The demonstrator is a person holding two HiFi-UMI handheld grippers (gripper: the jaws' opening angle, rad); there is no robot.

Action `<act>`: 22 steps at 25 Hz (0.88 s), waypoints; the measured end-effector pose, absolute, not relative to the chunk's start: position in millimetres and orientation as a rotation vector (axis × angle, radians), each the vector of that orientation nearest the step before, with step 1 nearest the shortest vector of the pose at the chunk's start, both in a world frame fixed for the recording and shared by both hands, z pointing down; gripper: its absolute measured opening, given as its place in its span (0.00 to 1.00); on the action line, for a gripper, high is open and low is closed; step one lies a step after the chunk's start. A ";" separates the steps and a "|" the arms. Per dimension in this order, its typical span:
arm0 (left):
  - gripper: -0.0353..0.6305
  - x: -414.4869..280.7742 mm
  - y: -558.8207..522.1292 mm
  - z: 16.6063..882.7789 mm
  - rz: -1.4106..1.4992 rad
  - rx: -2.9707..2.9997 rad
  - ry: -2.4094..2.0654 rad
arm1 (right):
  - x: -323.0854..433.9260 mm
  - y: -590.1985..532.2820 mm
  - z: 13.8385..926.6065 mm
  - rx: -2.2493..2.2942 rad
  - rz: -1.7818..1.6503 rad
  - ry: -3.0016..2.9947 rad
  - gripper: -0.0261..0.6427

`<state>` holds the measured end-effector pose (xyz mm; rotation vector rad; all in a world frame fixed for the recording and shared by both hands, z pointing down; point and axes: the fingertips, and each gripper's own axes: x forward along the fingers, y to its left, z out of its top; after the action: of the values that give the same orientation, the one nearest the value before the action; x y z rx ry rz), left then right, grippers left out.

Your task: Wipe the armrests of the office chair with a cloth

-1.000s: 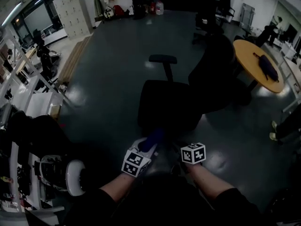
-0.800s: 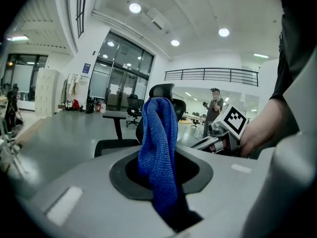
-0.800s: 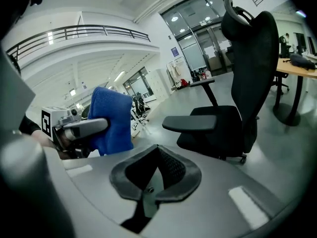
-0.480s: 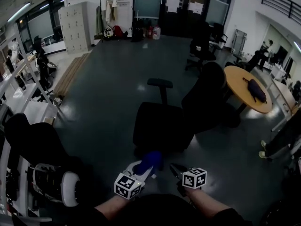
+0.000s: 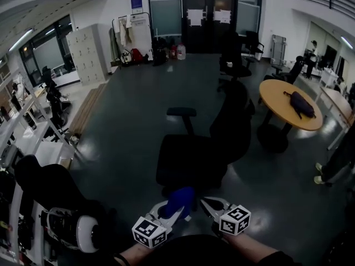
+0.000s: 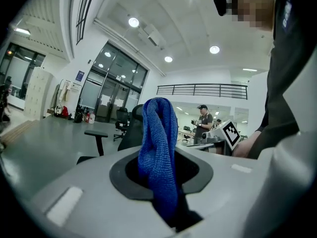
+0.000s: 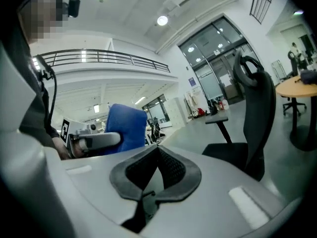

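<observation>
A black office chair stands on the dark floor in front of me, its far armrest raised on a post. At the bottom of the head view my left gripper is shut on a blue cloth, short of the chair's seat. In the left gripper view the cloth stands up out of the closed jaws, with the chair behind it. My right gripper sits beside the left one, shut and holding nothing. The right gripper view shows the chair, its armrest and the cloth.
A round wooden table with a dark bag stands right of the chair. More black chairs stand at the back, white lockers at far left. Desks and equipment crowd the left edge. A person's legs show at far right.
The view has lifted, so the chair sits farther off and both grippers lie lower in the frame. The left gripper still holds the cloth. The right gripper's jaws now point forward beside it.
</observation>
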<state>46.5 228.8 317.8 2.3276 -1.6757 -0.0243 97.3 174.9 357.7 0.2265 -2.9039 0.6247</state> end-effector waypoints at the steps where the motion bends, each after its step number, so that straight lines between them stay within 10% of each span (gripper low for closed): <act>1: 0.21 52.0 228.7 313.3 -0.027 2.339 -1.675 | 99.2 179.3 345.9 0.193 0.567 -2.942 0.04; 22: 0.21 87.5 236.0 323.0 0.017 2.435 -1.686 | 118.0 218.3 333.5 0.047 0.181 -3.070 0.04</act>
<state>87.5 236.0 323.0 2.4347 -1.6859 0.0167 118.0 218.3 333.5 0.0466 -3.0698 0.1811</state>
